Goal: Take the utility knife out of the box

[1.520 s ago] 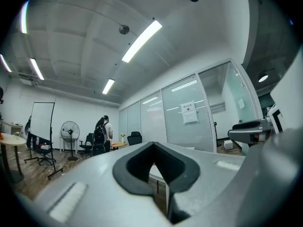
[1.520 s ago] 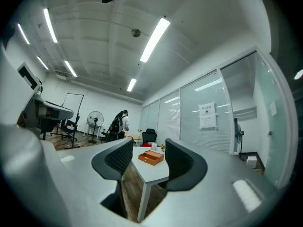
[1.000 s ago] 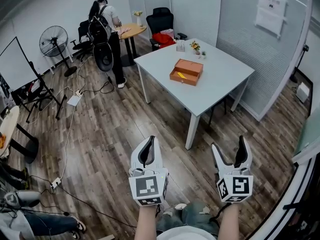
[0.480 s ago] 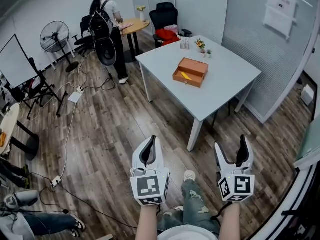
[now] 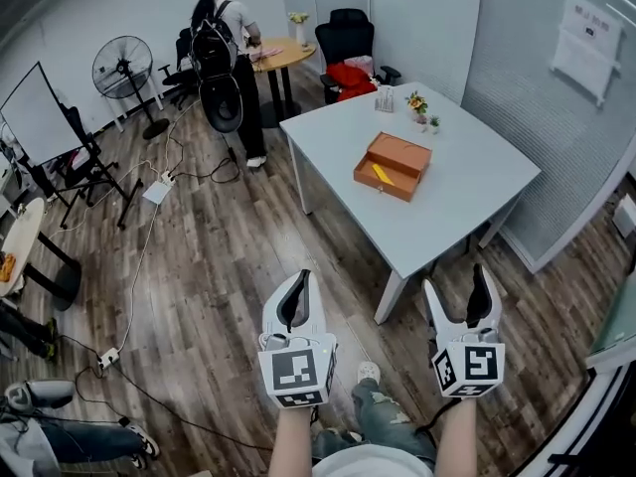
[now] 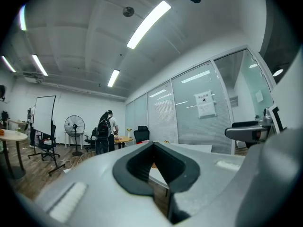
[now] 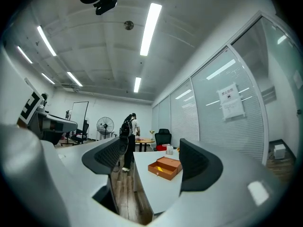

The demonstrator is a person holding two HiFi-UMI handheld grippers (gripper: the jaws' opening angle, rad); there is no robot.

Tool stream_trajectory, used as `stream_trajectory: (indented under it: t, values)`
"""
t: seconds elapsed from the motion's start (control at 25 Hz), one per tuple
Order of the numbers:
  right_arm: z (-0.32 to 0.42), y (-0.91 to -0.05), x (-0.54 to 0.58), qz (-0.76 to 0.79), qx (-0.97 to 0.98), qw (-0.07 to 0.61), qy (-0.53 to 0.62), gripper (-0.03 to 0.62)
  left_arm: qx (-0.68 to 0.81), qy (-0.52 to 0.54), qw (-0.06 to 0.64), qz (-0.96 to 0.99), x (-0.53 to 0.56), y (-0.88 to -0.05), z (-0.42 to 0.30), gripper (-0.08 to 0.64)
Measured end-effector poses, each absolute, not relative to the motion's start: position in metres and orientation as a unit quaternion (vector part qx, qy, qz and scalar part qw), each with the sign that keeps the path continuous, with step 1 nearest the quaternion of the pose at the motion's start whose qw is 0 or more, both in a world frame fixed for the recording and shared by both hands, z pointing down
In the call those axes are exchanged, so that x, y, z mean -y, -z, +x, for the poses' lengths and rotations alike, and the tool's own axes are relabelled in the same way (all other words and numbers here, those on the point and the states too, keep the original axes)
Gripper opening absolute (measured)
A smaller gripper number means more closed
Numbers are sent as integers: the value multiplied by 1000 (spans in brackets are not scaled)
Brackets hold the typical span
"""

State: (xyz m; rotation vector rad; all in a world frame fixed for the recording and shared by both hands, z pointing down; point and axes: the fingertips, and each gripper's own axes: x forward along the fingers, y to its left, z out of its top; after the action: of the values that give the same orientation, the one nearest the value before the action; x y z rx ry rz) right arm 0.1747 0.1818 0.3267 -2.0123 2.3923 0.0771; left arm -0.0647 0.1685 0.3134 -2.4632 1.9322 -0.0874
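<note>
Standing on the wood floor (image 5: 229,256) well short of the white table (image 5: 467,182), you have the whole approach to make. Loose cables (image 5: 134,266) trail across the boards to your left. They lie off the straight line, but drift that way and they could catch a foot. The table's near corner and leg sit between you and the work, so coming in too tight could bump the table and shift what stands on it.

The orange box (image 5: 396,165) lies open near the table's middle, lid folded back, with small flower pots (image 5: 421,107) beyond it at the far edge. Your left gripper (image 5: 298,280) is clenched on nothing, pads together. Your right gripper (image 5: 460,294) is released, jaws spread wide with the box framed between them in its own view.

The utility knife (image 5: 382,174) shows as a yellow sliver lying flat inside the box's tray. Judging from that, the risks come late. The light box may slide or lift with the knife if nothing steadies it. A jaw may also catch the tray wall because the knife lies low and close to the side.
</note>
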Motion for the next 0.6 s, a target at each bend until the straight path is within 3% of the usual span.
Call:
stream_trajectory:
  t: [0.6]
  values:
    - [200,-316,-8,-604,-797,11,-25,402,-660,25,16,-751,-24,-301,-45,0]
